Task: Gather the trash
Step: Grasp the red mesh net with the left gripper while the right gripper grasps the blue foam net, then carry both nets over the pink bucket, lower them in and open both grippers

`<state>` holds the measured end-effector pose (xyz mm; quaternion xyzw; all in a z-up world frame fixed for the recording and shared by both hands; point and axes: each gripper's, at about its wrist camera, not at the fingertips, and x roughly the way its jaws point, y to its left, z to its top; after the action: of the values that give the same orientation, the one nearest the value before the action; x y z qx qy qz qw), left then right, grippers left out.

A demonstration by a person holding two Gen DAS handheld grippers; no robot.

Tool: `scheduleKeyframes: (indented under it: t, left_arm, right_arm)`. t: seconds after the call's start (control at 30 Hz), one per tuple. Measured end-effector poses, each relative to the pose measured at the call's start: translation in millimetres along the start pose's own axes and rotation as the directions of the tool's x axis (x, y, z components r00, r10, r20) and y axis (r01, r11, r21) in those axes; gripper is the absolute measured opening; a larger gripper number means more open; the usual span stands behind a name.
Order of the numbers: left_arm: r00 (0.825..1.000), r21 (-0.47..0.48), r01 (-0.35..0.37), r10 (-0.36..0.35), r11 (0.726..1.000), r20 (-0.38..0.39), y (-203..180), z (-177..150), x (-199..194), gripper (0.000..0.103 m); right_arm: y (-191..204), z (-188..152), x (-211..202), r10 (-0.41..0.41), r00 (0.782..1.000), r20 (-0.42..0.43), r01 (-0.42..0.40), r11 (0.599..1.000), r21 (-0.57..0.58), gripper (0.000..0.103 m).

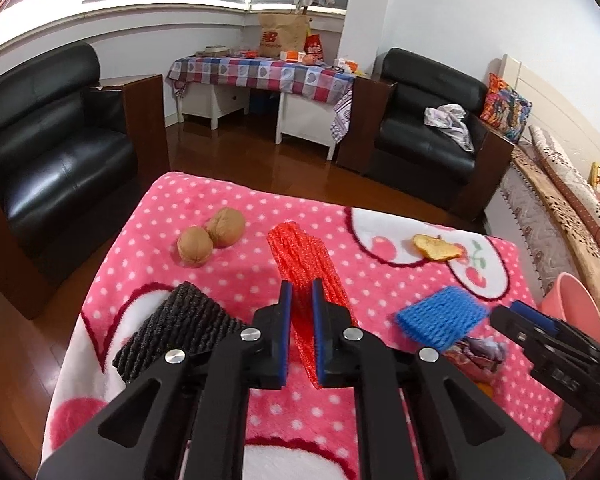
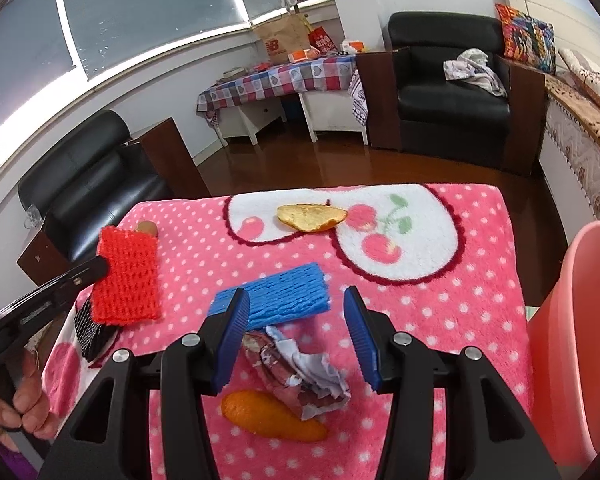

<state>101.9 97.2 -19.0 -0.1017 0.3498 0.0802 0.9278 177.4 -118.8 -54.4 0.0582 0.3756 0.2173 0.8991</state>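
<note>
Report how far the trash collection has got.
Nothing looks binned yet; the pink bin's inside is hidden. In hand: left claw pinches the red foam net. Left: blue foam net, crumpled wrapper, orange peels. Right claw hangs open over the wrapper.

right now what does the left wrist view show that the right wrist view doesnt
Only the left wrist view: both walnuts in full, and the left gripper shut on the red foam net.

Only the right wrist view: the orange peel lying close in front, the right gripper open over the crumpled wrapper, and a hand on the left tool's handle.

Both: blue foam net, pale peel, black net, pink bin, pink blanket.
</note>
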Motion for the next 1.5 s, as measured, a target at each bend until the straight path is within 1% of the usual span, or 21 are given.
scheduleKeyframes:
  t: [0.2, 0.27, 0.33, 0.37, 0.4, 0.47, 0.5, 0.8, 0.97, 1.2, 1.5]
  left_arm:
    - [0.999, 0.036, 0.036, -0.036, 0.999, -0.004, -15, -2, -5, 0.009]
    - [0.999, 0.044, 0.043, -0.043, 0.998, -0.004, -18, -2, -7, 0.009]
    - [0.999, 0.049, 0.050, -0.050, 0.998, -0.004, -21, -3, -8, 0.009]
    - [0.999, 0.050, 0.052, -0.052, 0.997, -0.004, -23, -3, -9, 0.009]
    - [0.999, 0.051, 0.053, -0.053, 0.997, -0.005, -24, -4, -10, 0.009]
    - [0.998, 0.053, 0.055, -0.055, 0.997, -0.005, -24, -4, -11, 0.009]
    - [0.998, 0.054, 0.055, -0.055, 0.997, -0.004, -25, -5, -12, 0.009]
    - [0.998, 0.062, 0.068, -0.069, 0.996, 0.008, -33, -10, -28, 0.009]
    - [0.996, 0.081, 0.083, -0.084, 0.993, 0.014, -43, -15, -38, 0.009]
    - [0.994, 0.112, 0.105, -0.107, 0.988, 0.011, -68, -22, -46, 0.009]
    - [0.988, 0.180, 0.150, -0.155, 0.972, 0.017, -113, -29, -56, 0.009]
  right_arm:
    - [-4, 5, 27, 0.001, 0.997, -0.071, 0.000, 1.000, 0.028, 0.049]
    - [-6, 7, 35, 0.015, 0.996, -0.091, -0.011, 0.999, 0.045, 0.049]
    - [-6, 7, 38, 0.033, 0.994, -0.102, -0.028, 0.998, 0.055, 0.034]
    - [-5, 7, 38, 0.040, 0.994, -0.105, -0.035, 0.998, 0.056, 0.019]
    - [-5, 7, 37, 0.047, 0.993, -0.108, -0.041, 0.997, 0.059, 0.010]
    - [-5, 6, 32, 0.063, 0.993, -0.099, -0.057, 0.996, 0.069, 0.005]
    - [-5, 6, 28, 0.067, 0.994, -0.091, -0.061, 0.996, 0.071, 0.003]
    - [-8, 7, -27, 0.079, 0.997, 0.011, -0.080, 0.992, 0.098, 0.002]
    - [-14, 3, -64, 0.057, 0.996, 0.065, -0.064, 0.993, 0.102, 0.002]
    - [-30, -11, -101, 0.016, 0.993, 0.114, -0.030, 0.992, 0.126, 0.002]
    - [-63, -24, -145, -0.044, 0.983, 0.178, 0.009, 0.982, 0.190, 0.002]
